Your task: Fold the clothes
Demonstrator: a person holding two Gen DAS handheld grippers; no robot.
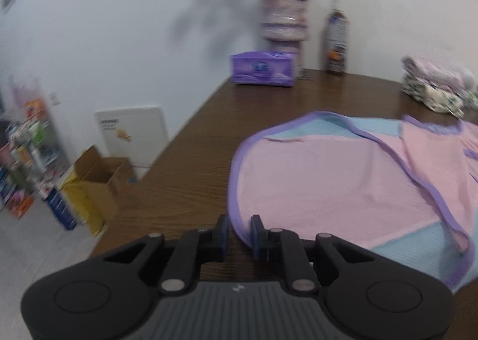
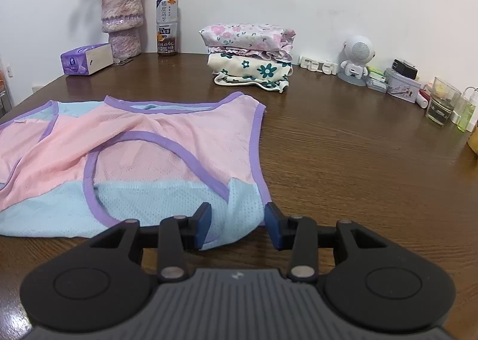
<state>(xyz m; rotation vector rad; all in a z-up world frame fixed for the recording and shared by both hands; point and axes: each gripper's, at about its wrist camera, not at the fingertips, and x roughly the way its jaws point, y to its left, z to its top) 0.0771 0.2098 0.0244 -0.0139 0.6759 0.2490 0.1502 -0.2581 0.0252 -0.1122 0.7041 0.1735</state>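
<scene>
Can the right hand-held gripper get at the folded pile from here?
Probably yes: bare table lies between the right hand-held gripper and the folded pile, though vest fabric sits between its open jaws.

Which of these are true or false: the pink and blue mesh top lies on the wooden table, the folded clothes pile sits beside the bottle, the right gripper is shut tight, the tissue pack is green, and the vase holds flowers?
1. The pink and blue mesh top with purple trim lies spread on the brown wooden table. True.
2. The pile of folded floral clothes stands right of the brown tea bottle. True.
3. The right gripper is shut tight. False: its jaws stand apart, the top's blue corner between them.
4. The tissue pack is green. False: it is purple.
5. The fuzzy purple vase holds flowers. True.
</scene>
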